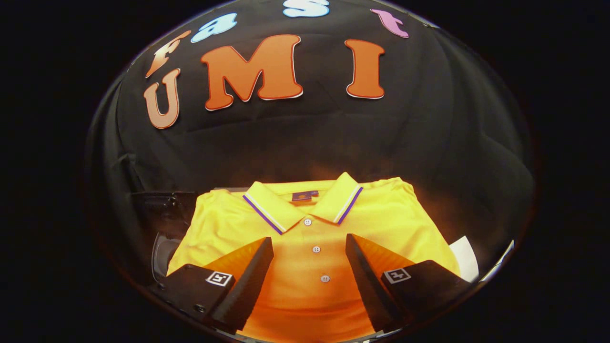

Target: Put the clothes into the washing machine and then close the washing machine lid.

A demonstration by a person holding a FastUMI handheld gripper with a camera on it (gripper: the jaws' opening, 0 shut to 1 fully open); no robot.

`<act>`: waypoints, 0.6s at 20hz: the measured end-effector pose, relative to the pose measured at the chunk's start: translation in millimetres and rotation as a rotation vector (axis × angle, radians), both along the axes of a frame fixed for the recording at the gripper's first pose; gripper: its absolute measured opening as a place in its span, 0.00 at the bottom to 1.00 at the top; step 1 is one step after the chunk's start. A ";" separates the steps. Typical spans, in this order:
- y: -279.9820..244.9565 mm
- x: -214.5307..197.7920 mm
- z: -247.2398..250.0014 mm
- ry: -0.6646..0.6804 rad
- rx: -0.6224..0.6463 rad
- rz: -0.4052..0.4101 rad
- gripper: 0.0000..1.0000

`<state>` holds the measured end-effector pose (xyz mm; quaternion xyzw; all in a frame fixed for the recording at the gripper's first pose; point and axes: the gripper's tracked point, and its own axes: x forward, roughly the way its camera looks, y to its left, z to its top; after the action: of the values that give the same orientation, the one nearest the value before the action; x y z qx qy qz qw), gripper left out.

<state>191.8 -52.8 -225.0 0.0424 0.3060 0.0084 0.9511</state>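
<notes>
A folded yellow polo shirt (381, 214) lies flat just below and ahead of my gripper (310, 244). Its collar has purple and white stripes, and its button placket runs between my two black fingers (252, 271). The fingers stand apart above the shirt's chest, with nothing pressed between them, so the gripper is open. To the left of the shirt a dark rounded opening with a grey rim, likely the washing machine (164, 247), peeks out; most of it is hidden by the shirt and my left finger.
A white sheet or surface (464, 259) pokes out at the shirt's right edge. The black cloth wall rises close behind the shirt. A dark object (157, 202) sits at the back left beside the shirt's shoulder.
</notes>
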 end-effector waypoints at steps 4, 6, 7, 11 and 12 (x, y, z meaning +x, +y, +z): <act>-2.4 -3.0 -20.8 0.086 0.022 -0.016 0.99; -4.1 -2.8 -21.4 0.086 -0.010 0.001 0.98; -3.3 0.2 -20.4 0.070 -0.009 -0.008 0.98; -4.6 -1.9 -20.8 0.078 -0.013 -0.015 0.93; -4.1 -1.8 -19.7 0.079 -0.010 -0.017 0.86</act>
<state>190.0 -56.9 -244.6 0.0406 0.3427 -0.0030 0.9385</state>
